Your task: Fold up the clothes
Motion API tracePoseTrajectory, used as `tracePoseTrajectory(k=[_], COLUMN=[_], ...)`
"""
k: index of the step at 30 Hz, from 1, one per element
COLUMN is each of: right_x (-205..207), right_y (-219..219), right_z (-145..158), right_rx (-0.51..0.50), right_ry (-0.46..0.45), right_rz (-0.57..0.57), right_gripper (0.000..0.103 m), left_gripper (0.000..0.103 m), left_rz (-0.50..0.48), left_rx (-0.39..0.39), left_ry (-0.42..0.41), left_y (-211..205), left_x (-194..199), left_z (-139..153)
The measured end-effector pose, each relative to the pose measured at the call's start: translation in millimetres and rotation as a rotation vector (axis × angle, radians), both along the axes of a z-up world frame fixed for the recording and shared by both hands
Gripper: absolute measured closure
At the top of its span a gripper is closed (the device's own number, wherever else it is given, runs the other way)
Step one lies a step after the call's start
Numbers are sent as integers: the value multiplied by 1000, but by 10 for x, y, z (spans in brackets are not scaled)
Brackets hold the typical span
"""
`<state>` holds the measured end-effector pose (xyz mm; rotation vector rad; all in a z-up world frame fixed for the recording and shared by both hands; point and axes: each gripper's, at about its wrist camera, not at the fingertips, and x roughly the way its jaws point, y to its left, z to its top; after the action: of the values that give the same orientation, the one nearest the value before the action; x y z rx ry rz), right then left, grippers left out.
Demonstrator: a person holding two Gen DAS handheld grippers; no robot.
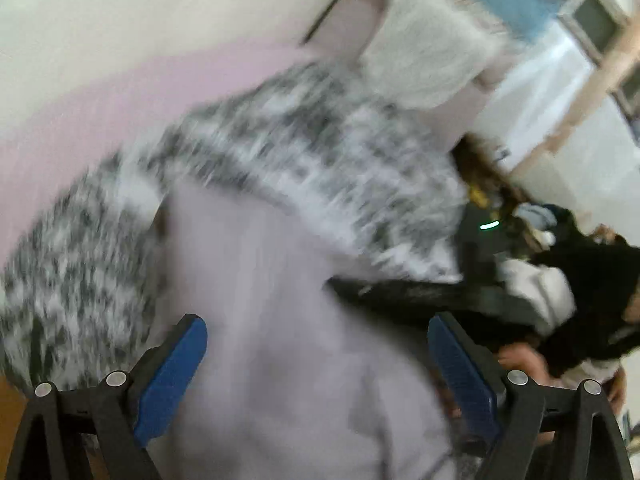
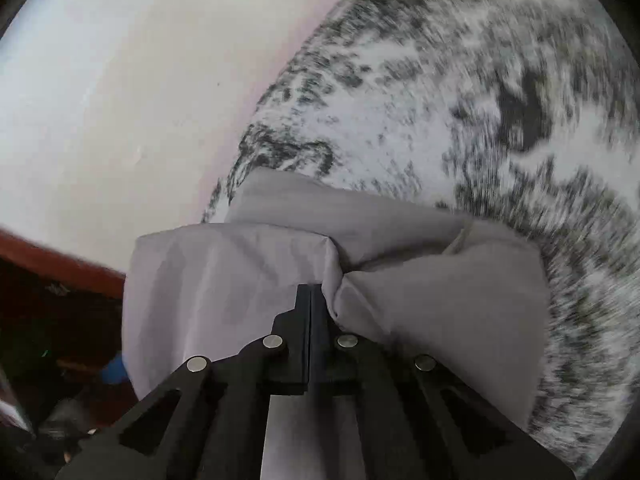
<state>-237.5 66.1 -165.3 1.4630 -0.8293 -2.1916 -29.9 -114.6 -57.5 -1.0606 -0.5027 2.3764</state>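
Observation:
A pale grey garment (image 1: 272, 300) lies on a black-and-white speckled blanket (image 1: 300, 152); the left wrist view is blurred. My left gripper (image 1: 320, 360) hangs over the grey cloth with its blue pads (image 1: 172, 380) wide apart, open and pressing on nothing. In the right wrist view my right gripper (image 2: 311, 296) is shut on a bunched fold of the grey garment (image 2: 240, 272), which drapes to both sides of the jaws over the speckled blanket (image 2: 440, 100). A dark device with a green light (image 1: 490, 225), probably the right gripper's body, shows at the cloth's right edge.
A white fluffy pillow (image 1: 428, 48) lies beyond the blanket on a pale pink sheet (image 1: 120, 92). A heap of dark and white clothes (image 1: 580, 272) sits at the right. A reddish wooden edge (image 2: 60, 264) borders the pale surface (image 2: 120, 100) at the left.

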Motion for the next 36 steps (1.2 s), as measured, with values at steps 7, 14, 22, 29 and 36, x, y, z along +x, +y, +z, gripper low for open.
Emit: tracePoseTrajectory(k=[7,14,22,29,36], right_x=[760,1745,1508,1207,762], right_y=[194,779,255,27,945], right_z=[570,542,-137,19,400], right_rx=[-65,65,-38,-90,-48], right_ry=[102,201,86,85,170], right_rz=[-44,-201,-42,-3,-141], right_gripper=[51,7,7,67,75], left_gripper=[7,4,3,2,2], left_rz=[-66,-67,-70,-42,-149], left_rx=[-82,-56,-71,-96,-83], left_ry=[-260,-211,-200,-173,-111], left_y=[373,344,491,685,1644], left_x=[-576,-579,-683,-934,-1783], left_z=[-941,-892,-890,-774,-503])
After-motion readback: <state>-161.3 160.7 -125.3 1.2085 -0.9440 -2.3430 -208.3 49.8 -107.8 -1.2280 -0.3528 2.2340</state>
